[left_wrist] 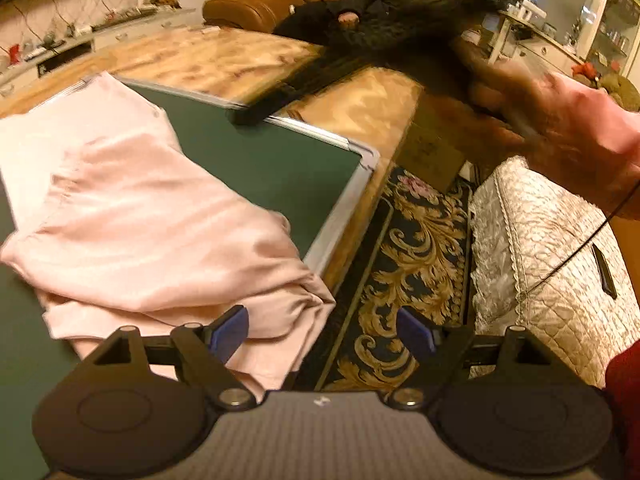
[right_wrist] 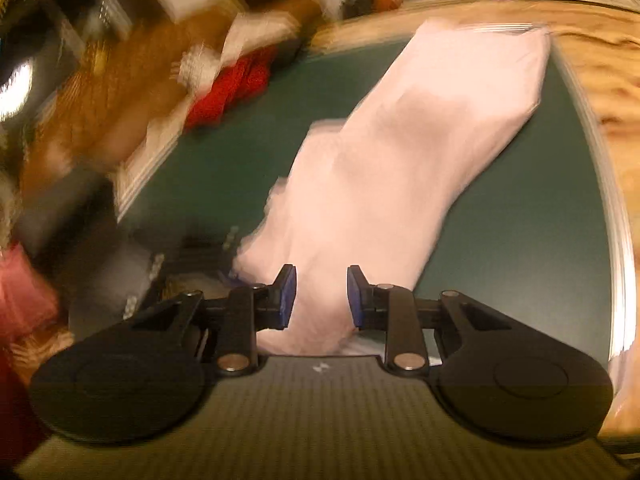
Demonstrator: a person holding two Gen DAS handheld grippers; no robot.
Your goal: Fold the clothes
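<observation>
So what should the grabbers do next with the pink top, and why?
Probably bring the right gripper down and close it on the pink top. Both grippers are open and hold nothing, and the top lies loosely bunched on the green table, one end hanging over the edge near the left gripper. That view is blurry, so this is a guess.

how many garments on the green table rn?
2. A pink garment lies partly folded across the green table, one end hanging over the near edge. A red garment sits at the table's far side, blurred. More may be out of view.
</observation>
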